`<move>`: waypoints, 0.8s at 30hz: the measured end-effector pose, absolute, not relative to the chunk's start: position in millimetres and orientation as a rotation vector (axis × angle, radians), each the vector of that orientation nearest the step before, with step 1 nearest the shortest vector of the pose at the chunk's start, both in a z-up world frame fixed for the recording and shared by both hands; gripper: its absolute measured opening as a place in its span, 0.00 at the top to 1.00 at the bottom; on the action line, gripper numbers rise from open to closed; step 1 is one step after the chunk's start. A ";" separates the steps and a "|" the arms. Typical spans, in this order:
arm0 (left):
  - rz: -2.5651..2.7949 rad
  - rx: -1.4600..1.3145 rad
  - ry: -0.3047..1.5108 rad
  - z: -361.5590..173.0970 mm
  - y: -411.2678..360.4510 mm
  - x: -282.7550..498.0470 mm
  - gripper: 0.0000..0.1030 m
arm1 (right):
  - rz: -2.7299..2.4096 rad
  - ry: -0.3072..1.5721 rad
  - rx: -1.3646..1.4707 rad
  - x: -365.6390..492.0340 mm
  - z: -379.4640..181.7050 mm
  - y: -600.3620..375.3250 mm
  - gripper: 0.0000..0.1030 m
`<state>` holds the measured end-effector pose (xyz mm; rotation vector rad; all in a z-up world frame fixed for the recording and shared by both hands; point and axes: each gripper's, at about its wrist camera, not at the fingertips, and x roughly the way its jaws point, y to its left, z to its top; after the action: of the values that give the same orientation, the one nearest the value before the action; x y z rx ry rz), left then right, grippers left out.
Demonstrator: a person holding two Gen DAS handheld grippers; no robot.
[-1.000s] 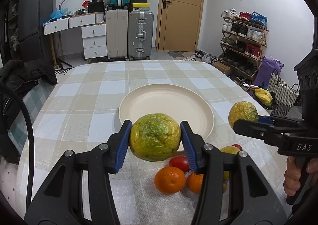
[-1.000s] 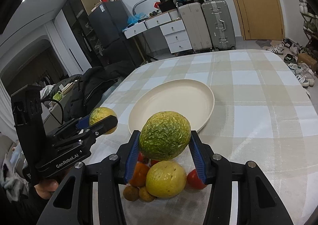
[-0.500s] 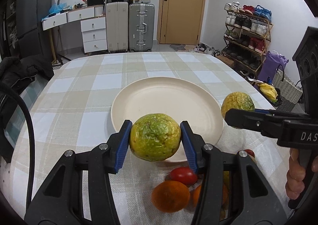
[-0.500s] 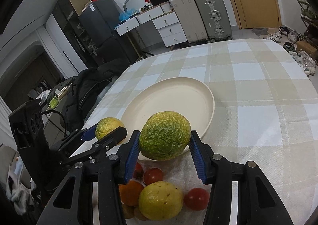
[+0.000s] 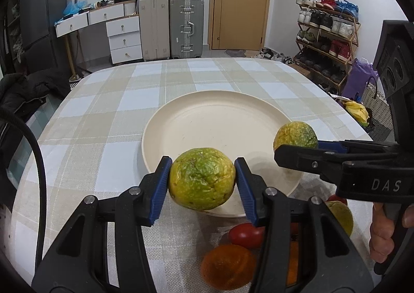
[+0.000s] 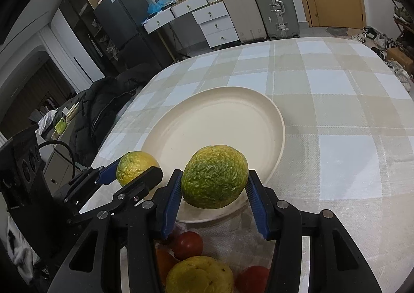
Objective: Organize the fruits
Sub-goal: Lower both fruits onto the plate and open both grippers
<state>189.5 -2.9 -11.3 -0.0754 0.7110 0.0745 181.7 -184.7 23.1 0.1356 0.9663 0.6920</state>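
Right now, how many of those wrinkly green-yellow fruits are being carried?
2: one wrinkly green-yellow fruit in the left gripper, another in the right gripper, both over the cream plate's near rim.

I'm working in somebody's home, a lived-in room that doubles as dining space and storage. A table (image 5: 108, 112) under a checked cloth fills the near part. Against the far wall stand suitcases (image 5: 186, 26), a white drawer unit (image 5: 124, 39) and a wooden door (image 5: 239, 3). A shoe rack (image 5: 326, 34) packed with trainers lines the right wall, and a dark fridge (image 6: 121, 31) stands far left.
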 end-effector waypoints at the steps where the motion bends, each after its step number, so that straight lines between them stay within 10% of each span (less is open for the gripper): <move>1: 0.074 -0.075 0.714 -12.2 -2.7 191.1 0.54 | 0.693 0.966 0.138 182.5 22.5 -184.3 0.52; 15: 0.036 -0.082 0.705 -7.2 0.6 187.1 0.48 | 0.675 0.928 0.098 172.9 33.0 -189.8 0.49; 19: 0.058 -0.073 0.660 3.1 2.1 168.3 0.21 | 0.674 0.862 0.070 156.5 44.3 -198.2 0.05; 24: 0.051 -0.092 0.630 13.8 6.0 138.8 0.06 | 0.714 0.787 0.096 134.1 56.1 -210.7 0.00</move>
<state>138.8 6.0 13.8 -0.0924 0.6299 0.0506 134.1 -210.7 56.1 0.0960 0.7865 0.7141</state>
